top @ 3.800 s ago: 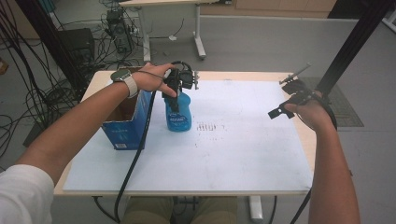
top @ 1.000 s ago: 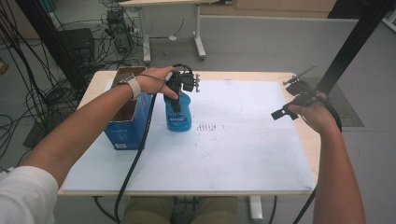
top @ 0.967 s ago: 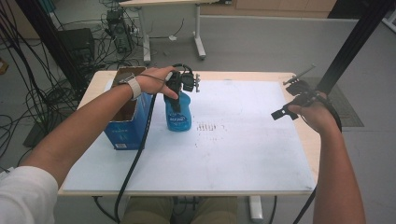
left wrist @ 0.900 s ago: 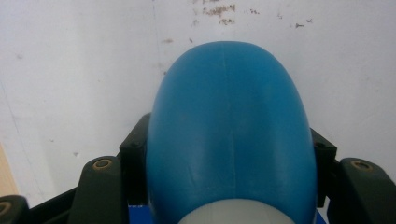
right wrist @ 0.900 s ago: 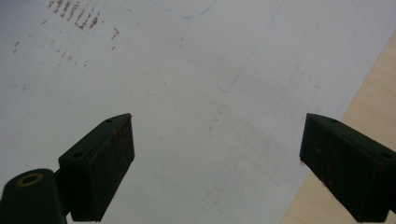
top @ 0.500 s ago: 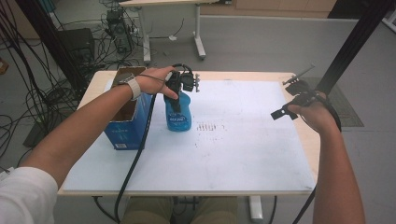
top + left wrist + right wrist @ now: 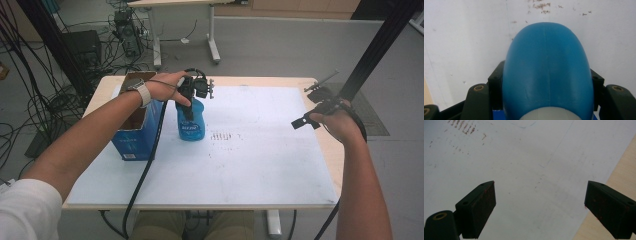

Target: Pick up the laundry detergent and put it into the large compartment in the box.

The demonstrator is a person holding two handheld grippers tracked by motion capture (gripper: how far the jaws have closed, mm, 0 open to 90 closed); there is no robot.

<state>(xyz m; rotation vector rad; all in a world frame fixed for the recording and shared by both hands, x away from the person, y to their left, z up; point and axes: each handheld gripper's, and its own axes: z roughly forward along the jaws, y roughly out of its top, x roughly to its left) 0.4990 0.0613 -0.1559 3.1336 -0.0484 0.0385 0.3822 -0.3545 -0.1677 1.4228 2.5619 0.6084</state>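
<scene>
A blue plastic bottle [image 7: 191, 126] stands upright on the white sheet [image 7: 250, 165], just right of a blue cardboard box [image 7: 133, 140]. My left gripper [image 7: 189, 111] comes down on it from above, its black jaws pressed against both sides of the bottle's rounded shoulder [image 7: 547, 65]. In the left gripper view the left gripper [image 7: 546, 87] has the bottle wedged between its pads. My right gripper [image 7: 311, 107] hangs over the table's right side, open with nothing between its fingers. In its own view the right gripper [image 7: 539, 207] looks down on bare white sheet and the wooden table edge [image 7: 621, 177].
The blue cardboard box is open at the top and stands at the table's left, under my left forearm. A black cable [image 7: 145, 170] trails from the left gripper across the sheet to the front edge. Small dark marks [image 7: 225, 136] dot the sheet near the bottle.
</scene>
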